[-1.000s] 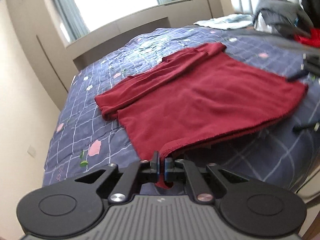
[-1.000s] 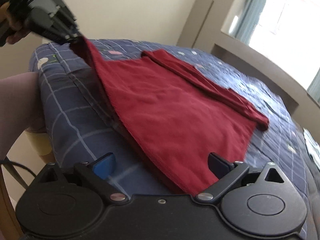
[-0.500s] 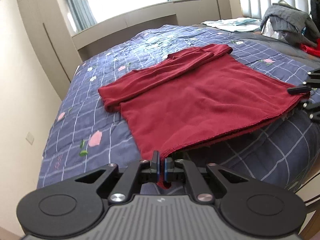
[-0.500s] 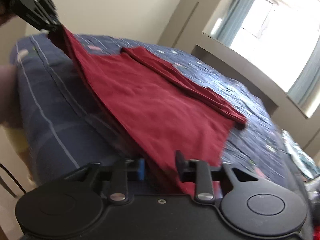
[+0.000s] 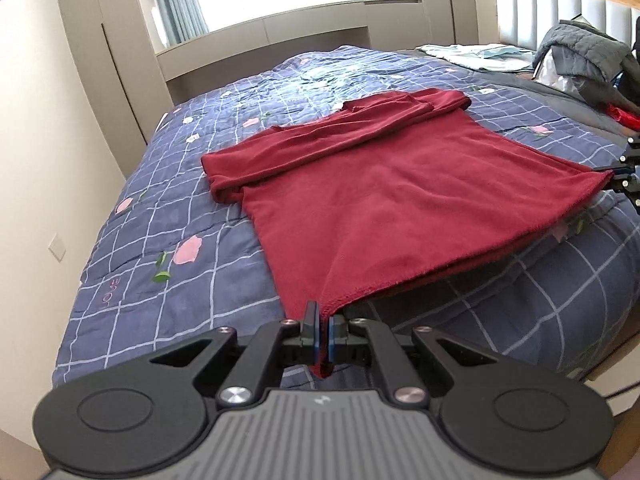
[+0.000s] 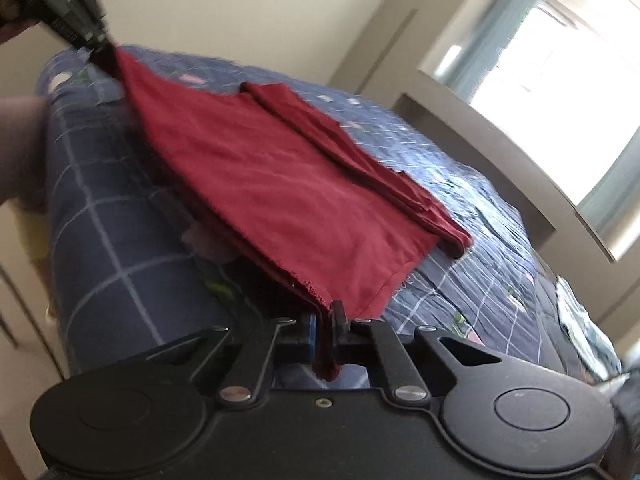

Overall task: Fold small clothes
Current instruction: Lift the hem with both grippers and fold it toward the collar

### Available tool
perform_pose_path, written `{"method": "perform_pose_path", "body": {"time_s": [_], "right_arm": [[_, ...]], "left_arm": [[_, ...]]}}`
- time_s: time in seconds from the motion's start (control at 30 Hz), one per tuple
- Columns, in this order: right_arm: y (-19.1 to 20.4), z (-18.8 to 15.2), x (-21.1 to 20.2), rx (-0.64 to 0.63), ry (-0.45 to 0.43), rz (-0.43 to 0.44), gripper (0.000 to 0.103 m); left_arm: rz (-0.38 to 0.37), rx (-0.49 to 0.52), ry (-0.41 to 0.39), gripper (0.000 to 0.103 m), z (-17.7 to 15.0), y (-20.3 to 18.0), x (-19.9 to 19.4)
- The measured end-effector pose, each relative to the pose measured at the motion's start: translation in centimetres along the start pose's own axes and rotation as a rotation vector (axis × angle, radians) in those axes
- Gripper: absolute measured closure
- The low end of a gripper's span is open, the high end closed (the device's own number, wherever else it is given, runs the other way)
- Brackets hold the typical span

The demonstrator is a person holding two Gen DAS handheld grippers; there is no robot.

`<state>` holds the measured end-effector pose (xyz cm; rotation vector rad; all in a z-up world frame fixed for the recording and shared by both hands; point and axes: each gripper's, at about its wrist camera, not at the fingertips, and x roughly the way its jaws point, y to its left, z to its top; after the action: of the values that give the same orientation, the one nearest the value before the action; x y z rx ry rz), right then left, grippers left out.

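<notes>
Left wrist view: the left gripper (image 5: 324,326) pinched one hem corner of the red top (image 5: 400,200) while the right gripper (image 6: 325,330), jaws just closed, clamped the other, a hold best kept taut and level above the bed (image 5: 160,216).

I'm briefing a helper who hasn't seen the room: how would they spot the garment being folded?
Find the bed with the navy checked quilt below the window. Spread on its near half lies a dark red fleece top, sleeves folded across its far edge. Unlike the grey jacket heaped by the headboard, both near corners are pinched, one in each claw.
</notes>
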<state>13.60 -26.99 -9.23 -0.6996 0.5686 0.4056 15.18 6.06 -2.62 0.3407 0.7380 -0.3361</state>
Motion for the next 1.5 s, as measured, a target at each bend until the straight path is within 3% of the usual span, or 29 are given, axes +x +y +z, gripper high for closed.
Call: {"method": "perform_pose_path", "body": {"time_s": [0.33,0.63,0.83,1.1,1.5], "right_arm": [[-1.8,0.7,-2.4,-0.096,0.040,0.119,0.098],[-2.4,1.6,-4.5,-0.090,0.068,0.188,0.098],[-6.5,4.6,-2.6,-0.014,0.042,0.190,0.098],[-14.1,9.6,2.3,0.042,0.037,0.181,0.097],[-25.0,16.4,17.0,0.034,0.161,0.210,0.097]], "left_arm": [[-0.043,0.024,0.008,0.100,-0.7,-1.6,-2.3],[-0.080,-0.004,0.021,0.100,-0.2,-0.8,-4.2],[-0.103,-0.064,-0.005,0.100,5.2,1.9,-2.7],[-0.141,-0.227,0.009,0.100,13.4,7.7,2.7],[-0.101,-0.225,0.063,0.100,23.1,13.0,15.3]]}}
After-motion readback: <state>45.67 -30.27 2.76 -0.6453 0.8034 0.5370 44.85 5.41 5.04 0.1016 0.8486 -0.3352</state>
